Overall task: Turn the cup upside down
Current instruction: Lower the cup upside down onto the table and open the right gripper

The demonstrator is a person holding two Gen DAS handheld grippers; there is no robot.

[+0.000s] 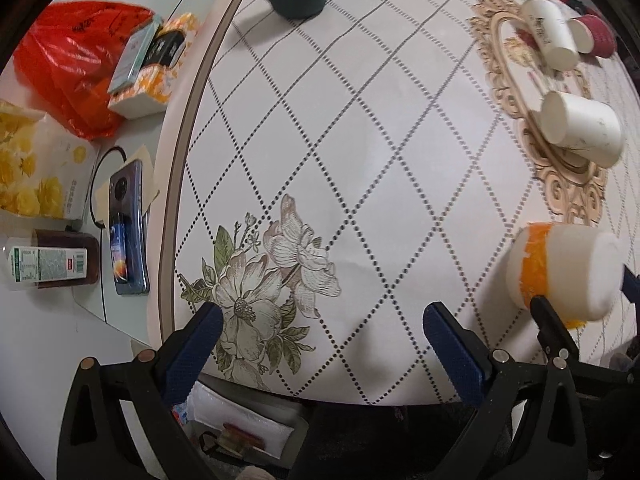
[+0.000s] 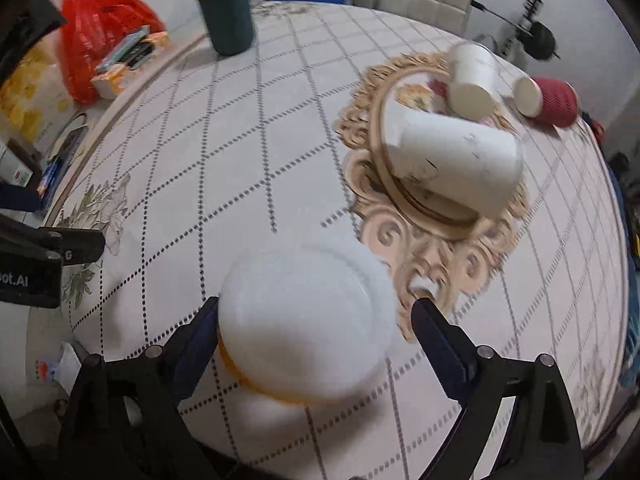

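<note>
A white cup with an orange band (image 2: 304,320) stands upside down on the table, its flat base toward the right wrist camera. It sits between the fingers of my right gripper (image 2: 316,320), which stand wide; the left finger is at its side, the right finger apart from it. The same cup (image 1: 560,272) shows at the right of the left wrist view with the right gripper's fingers around it. My left gripper (image 1: 320,320) is open and empty over the flower print near the table's edge.
On the round patterned table (image 2: 240,140), two white cups (image 2: 456,160) (image 2: 472,80) lie over a gold ornate mat (image 2: 424,248), a red cup (image 2: 552,100) beside them. A dark green cup (image 2: 228,20) stands far left. A red bag (image 1: 80,64), boxes and a phone (image 1: 128,232) lie off the table's left.
</note>
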